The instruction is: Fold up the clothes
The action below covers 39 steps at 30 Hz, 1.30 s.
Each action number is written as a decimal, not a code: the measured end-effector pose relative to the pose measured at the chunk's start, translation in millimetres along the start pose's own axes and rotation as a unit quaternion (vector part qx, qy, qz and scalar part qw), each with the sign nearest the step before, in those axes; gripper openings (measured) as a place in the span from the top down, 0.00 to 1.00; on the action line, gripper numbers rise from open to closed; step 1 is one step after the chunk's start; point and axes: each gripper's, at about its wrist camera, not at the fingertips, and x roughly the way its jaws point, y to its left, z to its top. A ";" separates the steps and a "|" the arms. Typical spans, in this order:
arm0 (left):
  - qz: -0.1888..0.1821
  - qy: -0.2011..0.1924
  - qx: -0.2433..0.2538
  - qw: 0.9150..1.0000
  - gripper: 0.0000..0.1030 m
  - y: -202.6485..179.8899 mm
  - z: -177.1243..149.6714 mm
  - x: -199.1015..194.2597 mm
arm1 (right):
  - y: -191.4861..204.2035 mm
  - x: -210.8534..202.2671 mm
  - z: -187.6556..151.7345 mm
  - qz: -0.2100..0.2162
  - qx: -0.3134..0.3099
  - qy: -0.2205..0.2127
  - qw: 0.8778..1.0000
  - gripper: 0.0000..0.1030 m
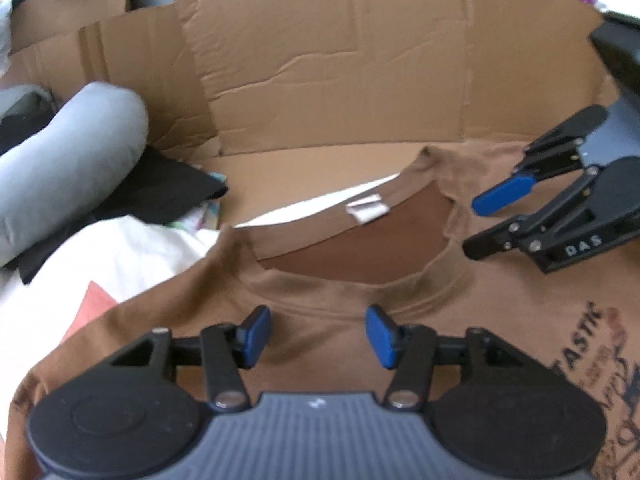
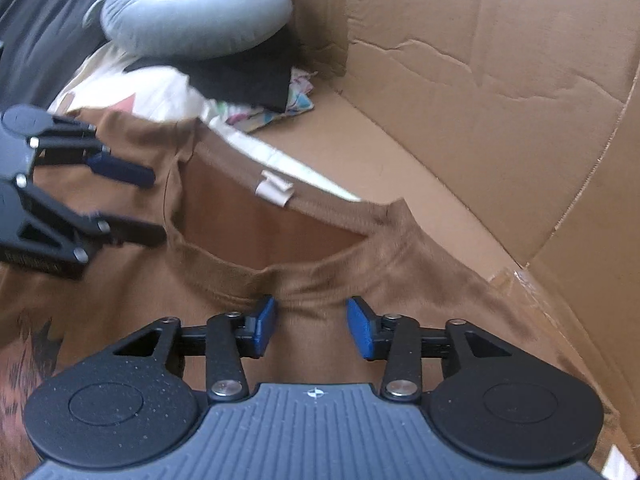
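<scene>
Nearest to me, my left gripper (image 1: 318, 334) is hovering over the brown T-shirt (image 1: 320, 344) just short of its neckline (image 1: 360, 280), jaws standing wide apart and holding nothing; the blue pads (image 1: 256, 334) are flanking bare cloth. My right gripper (image 2: 310, 326) is doing the same on the other side of the neckline, jaws likewise parted and empty, a small ridge of fabric rising between them just behind the collar rib. In the left view it is showing side-on, with the letters "DAS" (image 1: 580, 245) readable on its body.

The T-shirt is lying flat and front-up, its long axis running from me toward the neckline, collar pointing away toward the cardboard wall (image 1: 340, 72). Beside the neckline on the chest, a dark print (image 1: 596, 364) is showing the letters "TASTIC"; the remaining lines are too blurred to read. Inside the back of the collar a white tag (image 1: 366, 210) is curling; no writing on it is legible.

Beyond the neckline, a bare strip of cardboard floor (image 1: 288, 176) is leaving open room up to the creased wall. Left of the neckline, white cloth (image 1: 120, 248), a black folded garment (image 1: 168, 188) and a grey neck pillow (image 1: 76, 156) are crowding that edge.
</scene>
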 end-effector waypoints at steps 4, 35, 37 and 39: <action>0.018 -0.001 -0.013 1.000 0.45 3.1 -0.4 -0.6 | 1.7 2.5 1.8 -0.018 0.030 -0.014 0.999 0.49; -0.016 -0.009 0.013 1.000 0.05 -115.1 67.1 -108.4 | -72.9 -247.2 -102.9 -0.120 0.220 -0.053 0.967 0.41; -0.020 -0.004 0.025 0.999 0.05 -124.3 67.9 -107.4 | -76.6 -249.5 -113.6 -0.122 0.219 -0.049 0.967 0.41; -0.026 0.004 0.031 0.999 0.05 -132.2 66.7 -104.6 | -80.2 -251.8 -124.2 -0.125 0.218 -0.046 0.967 0.41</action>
